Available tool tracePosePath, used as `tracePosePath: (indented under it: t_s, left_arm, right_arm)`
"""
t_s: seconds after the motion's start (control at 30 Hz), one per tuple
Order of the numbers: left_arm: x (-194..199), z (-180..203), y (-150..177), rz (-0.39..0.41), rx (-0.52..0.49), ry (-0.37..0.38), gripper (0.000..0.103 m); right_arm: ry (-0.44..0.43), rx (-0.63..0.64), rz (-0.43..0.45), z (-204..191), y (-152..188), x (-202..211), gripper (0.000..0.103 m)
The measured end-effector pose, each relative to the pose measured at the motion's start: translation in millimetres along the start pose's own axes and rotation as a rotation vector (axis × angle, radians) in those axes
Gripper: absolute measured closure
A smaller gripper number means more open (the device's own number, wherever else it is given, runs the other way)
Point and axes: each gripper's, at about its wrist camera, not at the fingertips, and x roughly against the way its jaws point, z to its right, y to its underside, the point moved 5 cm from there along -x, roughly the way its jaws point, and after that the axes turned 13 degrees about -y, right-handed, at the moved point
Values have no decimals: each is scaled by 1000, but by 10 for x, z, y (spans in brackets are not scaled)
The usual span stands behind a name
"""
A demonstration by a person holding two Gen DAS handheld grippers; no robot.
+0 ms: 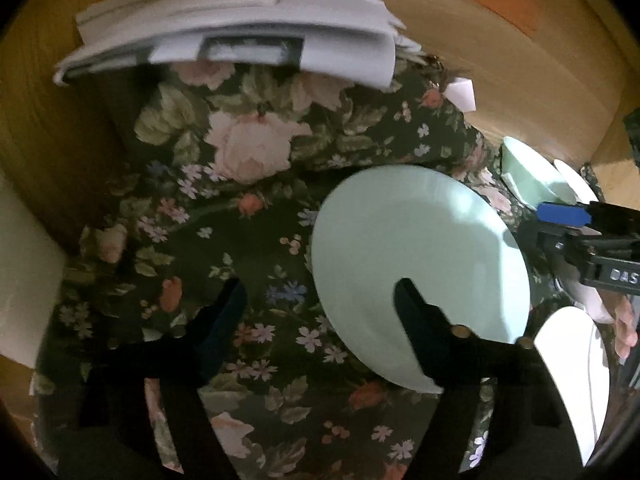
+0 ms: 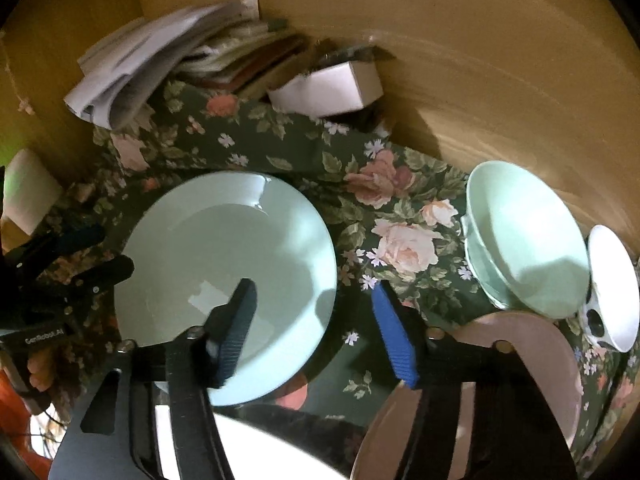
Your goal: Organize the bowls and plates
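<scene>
A pale green plate (image 1: 420, 248) (image 2: 224, 248) lies flat on the floral tablecloth (image 1: 248, 208). My left gripper (image 1: 320, 300) stands open over its left rim, one finger above the plate and the other above the cloth. My right gripper (image 2: 312, 304) is open over the plate's right rim, its left pad above the plate and its blue pad above the cloth. Neither gripper's pads press on the plate. Each gripper shows at the edge of the other's view: the right gripper (image 1: 560, 216) and the left gripper (image 2: 80, 256).
Stacked green bowls (image 2: 524, 240) and a white patterned bowl (image 2: 612, 288) stand at the right. A pinkish plate (image 2: 512, 360) and a white plate (image 2: 256, 440) lie nearest the camera. Papers (image 1: 240, 32) and a white box (image 2: 328, 88) sit by the wooden wall.
</scene>
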Motion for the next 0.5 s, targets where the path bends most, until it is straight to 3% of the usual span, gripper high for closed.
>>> tracePosePath:
  t_s: [0.2,0.3,0.5]
  left_arm:
    - [-74,73,52,-37,-31,39,57]
    - [-141,120,68,-65,-40,59,68]
    - [-175,185,65,-64,-57,69,68]
  right_arm:
    - [-46,-36,-69,46,-5,-133,68]
    - [-49,-50,-99,49,-13,-196,69]
    - [-4,-25,-120,22,-52,-265,70]
